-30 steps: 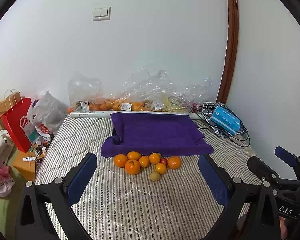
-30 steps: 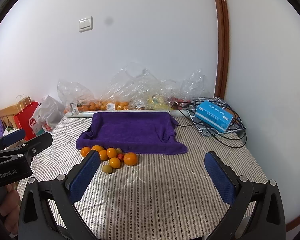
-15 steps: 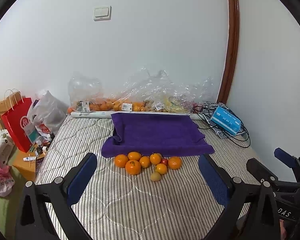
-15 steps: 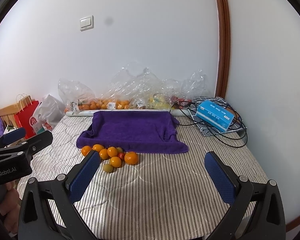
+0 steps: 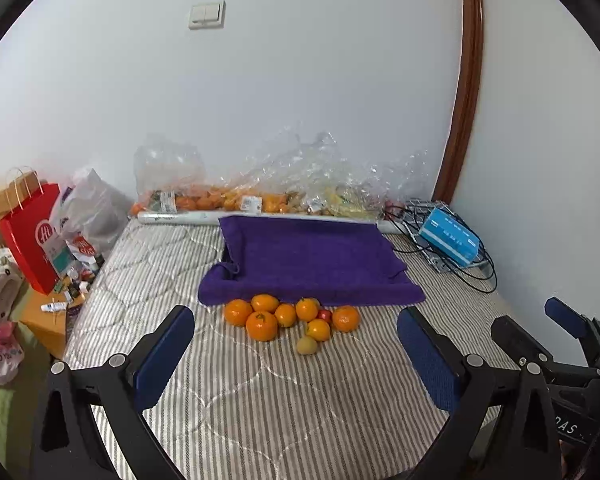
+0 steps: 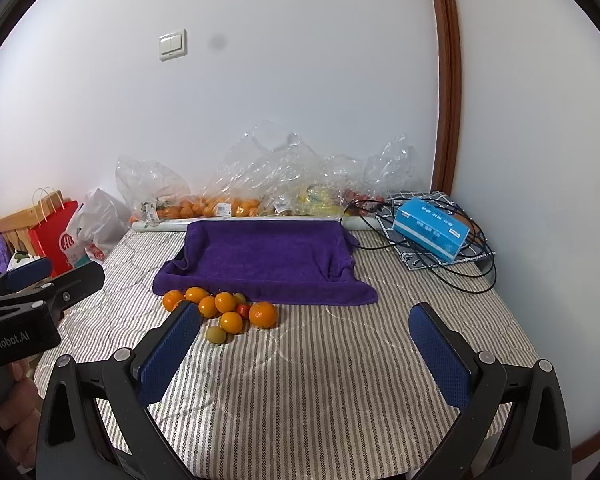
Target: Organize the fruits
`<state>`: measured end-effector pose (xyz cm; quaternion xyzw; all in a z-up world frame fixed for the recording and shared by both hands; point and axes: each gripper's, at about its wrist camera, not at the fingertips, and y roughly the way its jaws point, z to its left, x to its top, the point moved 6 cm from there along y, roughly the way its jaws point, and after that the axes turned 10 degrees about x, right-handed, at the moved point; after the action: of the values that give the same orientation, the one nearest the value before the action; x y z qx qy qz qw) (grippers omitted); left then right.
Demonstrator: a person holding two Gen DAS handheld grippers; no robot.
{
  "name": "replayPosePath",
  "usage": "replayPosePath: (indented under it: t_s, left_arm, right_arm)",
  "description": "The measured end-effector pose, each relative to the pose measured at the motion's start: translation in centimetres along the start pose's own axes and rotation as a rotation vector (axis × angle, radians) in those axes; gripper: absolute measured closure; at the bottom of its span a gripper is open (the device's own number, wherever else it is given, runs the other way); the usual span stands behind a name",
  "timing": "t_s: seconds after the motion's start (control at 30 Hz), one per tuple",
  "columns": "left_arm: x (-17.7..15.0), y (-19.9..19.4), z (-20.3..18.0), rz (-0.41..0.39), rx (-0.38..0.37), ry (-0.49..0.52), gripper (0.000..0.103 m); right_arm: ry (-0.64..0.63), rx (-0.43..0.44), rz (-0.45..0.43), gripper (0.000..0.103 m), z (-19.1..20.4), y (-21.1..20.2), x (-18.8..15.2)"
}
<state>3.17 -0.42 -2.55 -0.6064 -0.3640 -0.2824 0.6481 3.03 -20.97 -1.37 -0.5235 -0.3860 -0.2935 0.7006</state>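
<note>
A cluster of several oranges [image 5: 262, 325] [image 6: 263, 314] lies on the striped mattress just in front of a tray draped in a purple towel [image 5: 308, 264] [image 6: 268, 260]. A small red fruit [image 5: 324, 314] and a yellow-green fruit [image 5: 307, 345] [image 6: 216, 335] lie among them. My left gripper [image 5: 296, 364] is open and empty, well short of the fruit. My right gripper [image 6: 304, 350] is open and empty, to the right of the cluster. The left gripper also shows at the left edge of the right wrist view [image 6: 40, 280].
Clear plastic bags with more oranges [image 5: 220, 200] line the wall behind the tray. A blue box [image 6: 430, 232] and black cables [image 6: 476, 276] sit at the right. A red paper bag [image 5: 32, 236] and clutter stand off the mattress's left edge.
Both views have shifted only very slightly. The fruit and towel have not moved. Both grippers stay open.
</note>
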Motion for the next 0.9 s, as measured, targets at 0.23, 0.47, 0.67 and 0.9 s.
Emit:
replayPosePath:
  t_s: [0.23,0.47,0.67,0.9]
  left_arm:
    - [0.0,0.5,0.3,0.021,0.013,-0.005,0.001]
    - [0.6,0.8,0.9,0.011,-0.032,-0.035,0.001]
    - [1.2,1.5,1.5,-0.011,-0.02,-0.059,0.001]
    - [1.6,3.0,1.8,-0.027,0.013,-0.045,0.001]
  right_arm:
    - [-0.014,-0.025,0.03,0.0,-0.4,0.6,0.0]
    - [-0.048,-0.053,0.051,0.0,-0.6,1.8,0.0]
    - [-0.033,-0.065,0.058,0.0,-0.9,2.7,0.1]
    - [0.011,-0.086,0.058,0.0,-1.7,3.6,0.5]
